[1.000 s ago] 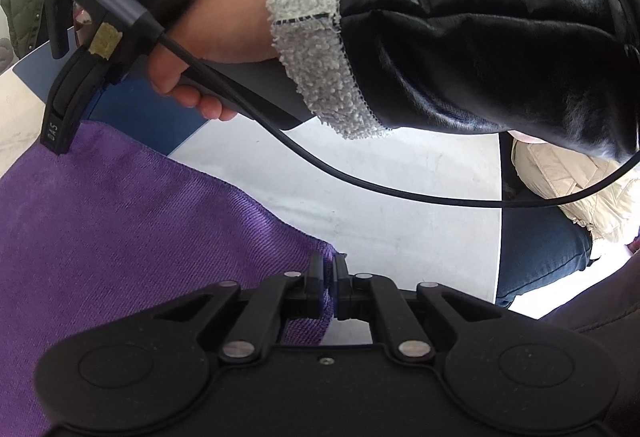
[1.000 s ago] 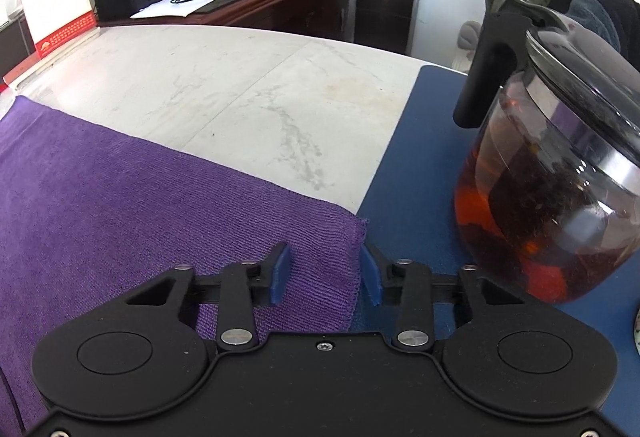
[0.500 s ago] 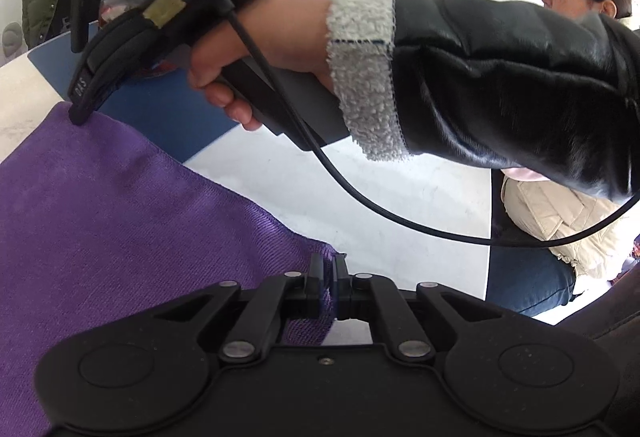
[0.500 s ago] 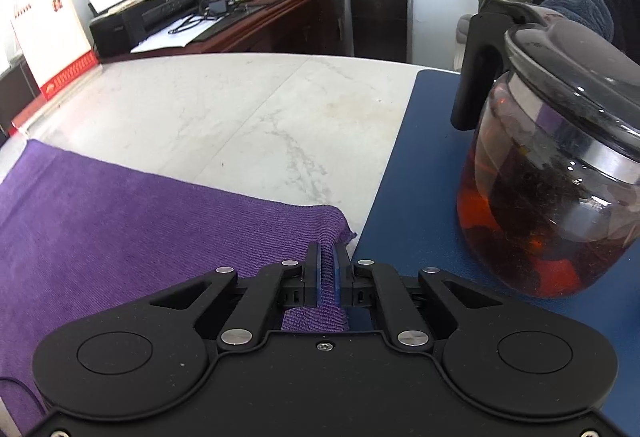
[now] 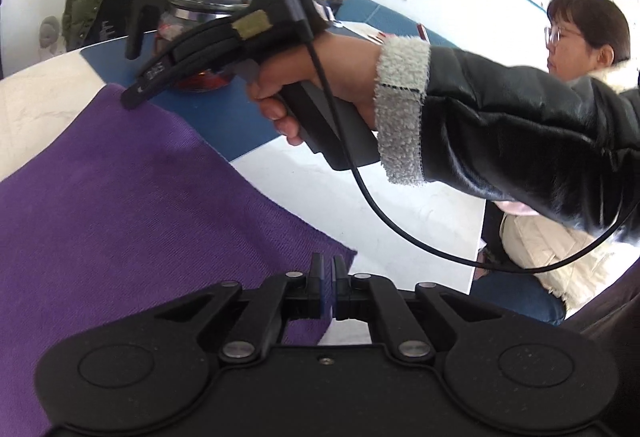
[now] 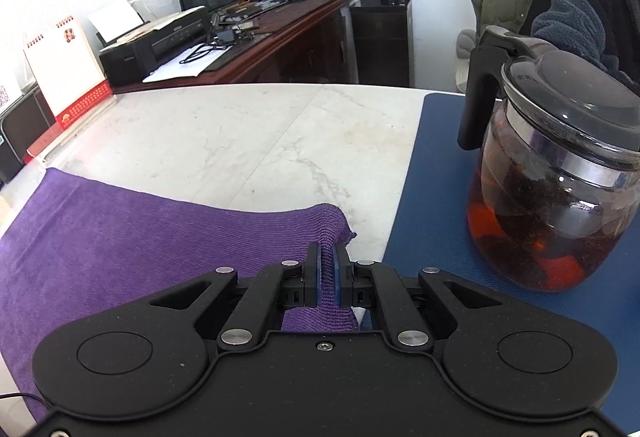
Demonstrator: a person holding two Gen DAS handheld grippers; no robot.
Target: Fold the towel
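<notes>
Purple towel point(image 5: 132, 205) lies spread on the marble surface point(image 6: 240, 133). Left tongs point(image 5: 329, 277) pinch its near corner; right tongs point(image 6: 329, 269) pinch the far corner, which is lifted into a small ridge. Judgement: cloth is light, limp and not slippery; it will sag between grips, so corners are the right hold. Glass teapot point(image 6: 556, 189) stands near on the blue mat point(image 6: 424, 189) and looks fragile. Hidden: the towel's left end is cut off in both views, and its underside is unseen.
</notes>
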